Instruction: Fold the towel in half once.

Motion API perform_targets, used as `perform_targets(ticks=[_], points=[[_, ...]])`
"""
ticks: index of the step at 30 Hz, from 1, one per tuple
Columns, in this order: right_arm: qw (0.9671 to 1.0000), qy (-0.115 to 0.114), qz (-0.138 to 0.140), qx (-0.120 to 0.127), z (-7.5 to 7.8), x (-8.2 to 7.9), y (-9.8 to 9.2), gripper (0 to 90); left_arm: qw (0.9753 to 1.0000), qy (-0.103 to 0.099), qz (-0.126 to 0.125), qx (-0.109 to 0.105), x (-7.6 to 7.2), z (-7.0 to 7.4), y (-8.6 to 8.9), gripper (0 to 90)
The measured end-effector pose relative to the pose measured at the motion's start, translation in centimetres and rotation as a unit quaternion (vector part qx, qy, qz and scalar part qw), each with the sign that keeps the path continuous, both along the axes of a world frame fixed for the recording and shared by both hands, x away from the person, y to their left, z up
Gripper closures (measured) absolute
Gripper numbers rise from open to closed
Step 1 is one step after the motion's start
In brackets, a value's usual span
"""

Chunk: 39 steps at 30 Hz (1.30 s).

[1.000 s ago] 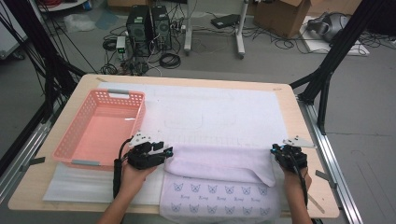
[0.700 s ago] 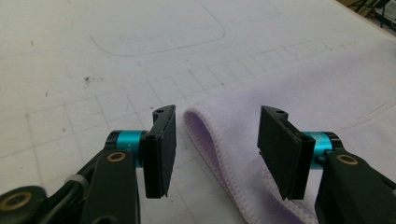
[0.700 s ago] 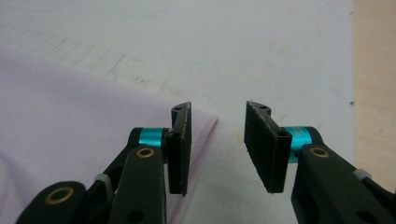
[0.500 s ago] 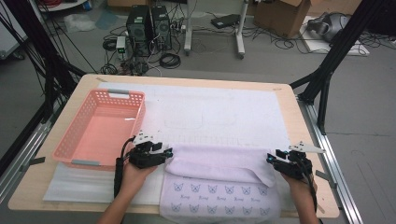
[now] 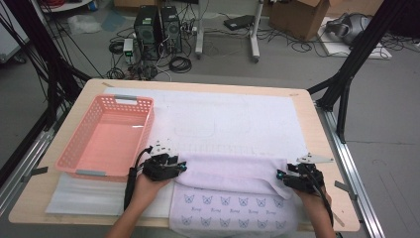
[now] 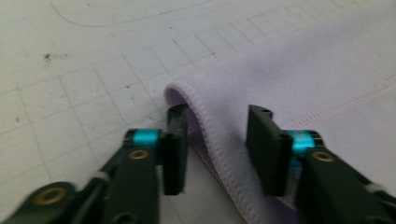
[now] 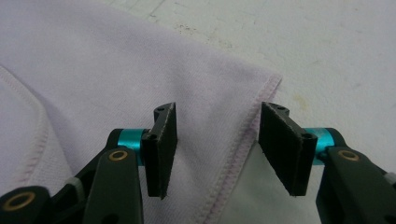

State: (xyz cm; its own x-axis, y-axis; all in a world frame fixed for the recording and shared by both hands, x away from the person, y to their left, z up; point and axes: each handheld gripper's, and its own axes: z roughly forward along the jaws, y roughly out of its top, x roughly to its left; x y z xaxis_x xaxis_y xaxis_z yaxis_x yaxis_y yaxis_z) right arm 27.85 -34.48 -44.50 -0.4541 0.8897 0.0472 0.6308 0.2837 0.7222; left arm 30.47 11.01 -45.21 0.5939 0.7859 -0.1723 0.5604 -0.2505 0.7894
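From the high view, the wooden table [image 5: 327, 148] carries a white gridded mat [image 5: 237, 124] across most of its top, and on the near edge lies the lilac towel [image 5: 233, 171], its far part folded over toward the person so the butterfly-printed underside faces up nearest them. Left of it sits the pink basket [image 5: 106, 136], just beside the left gripper [image 5: 181, 167], with nothing lying between the two. The right gripper [image 5: 280, 175] sits at the fold's right corner.

Now the left gripper view gives what the high view cannot: the left gripper [image 6: 217, 147] has its jaws parted a moderate way, straddling the stitched hem of the towel [image 6: 303, 79], the edge running loose between them, one jaw tucked under the curled lip. In the right gripper view, the right gripper [image 7: 217, 149] is spread just as wide over the towel [image 7: 107, 70] corner, the hem passing between the jaws untouched, bare mat [image 7: 336, 51] beyond. Neither has cloth pinched
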Motion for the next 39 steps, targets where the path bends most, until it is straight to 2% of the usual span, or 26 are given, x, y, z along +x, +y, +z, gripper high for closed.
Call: perform_targets(ticks=[3, 5, 7, 9, 15, 22, 25, 32, 36, 38, 39], points=[[1.0, 0.002, -0.004, -0.002, 0.0, -0.1, 0.2, 50.1, 1.0, 0.007, 0.003, -0.005, 0.1, 0.0, 0.2, 73.5], [1.0, 0.007, 0.0, -0.002, 0.2, -0.1, 0.2, 59.8, 0.9997, 0.015, 0.0, -0.018, 0.2, -0.1, 0.1, 82.7], [0.9998, 0.013, 0.012, 0.011, 0.2, -0.1, 0.2, 73.7, 0.9999, 0.011, 0.001, -0.013, 0.0, -0.1, -0.1, 84.1], [0.9995, 0.016, 0.019, 0.018, 0.2, -0.1, 0.3, 78.6, 0.9999, 0.01, 0.001, -0.01, 0.0, 0.0, -0.1, 84.6], [0.9991, 0.02, 0.019, 0.031, 0.1, -0.1, 0.0, 79.7, 1.0, -0.003, 0.006, -0.002, -0.3, 0.0, -0.4, 84.9], [0.9996, 0.01, 0.022, 0.017, 0.2, -0.1, 0.2, 81.9, 0.9997, -0.021, 0.006, 0.009, -0.6, 0.2, -0.5, 85.0], [0.9997, 0.001, 0.021, 0.011, 0.3, -0.2, 0.3, 82.9, 0.9996, -0.027, 0.01, 0.004, -0.7, 0.4, -0.5, 85.1], [0.9995, -0.007, 0.017, 0.024, 0.5, -0.3, 0.1, 83.6, 0.9988, -0.046, 0.014, 0.0, -0.8, 1.0, -0.4, 85.4], [0.9991, -0.018, 0.01, 0.036, 0.8, -0.3, 0.1, 84.5, 0.9987, -0.047, 0.017, -0.009, -0.4, 1.4, -0.3, 85.5], [0.9992, -0.021, 0.009, 0.034, 0.9, -0.3, 0.1, 86.1, 0.9985, -0.048, 0.02, -0.016, 0.0, 1.6, -0.3, 85.6], [0.999, -0.03, 0.007, 0.032, 1.0, -0.3, 0.1, 86.2, 0.9984, -0.048, 0.021, -0.019, 0.2, 1.8, -0.3, 85.6]])
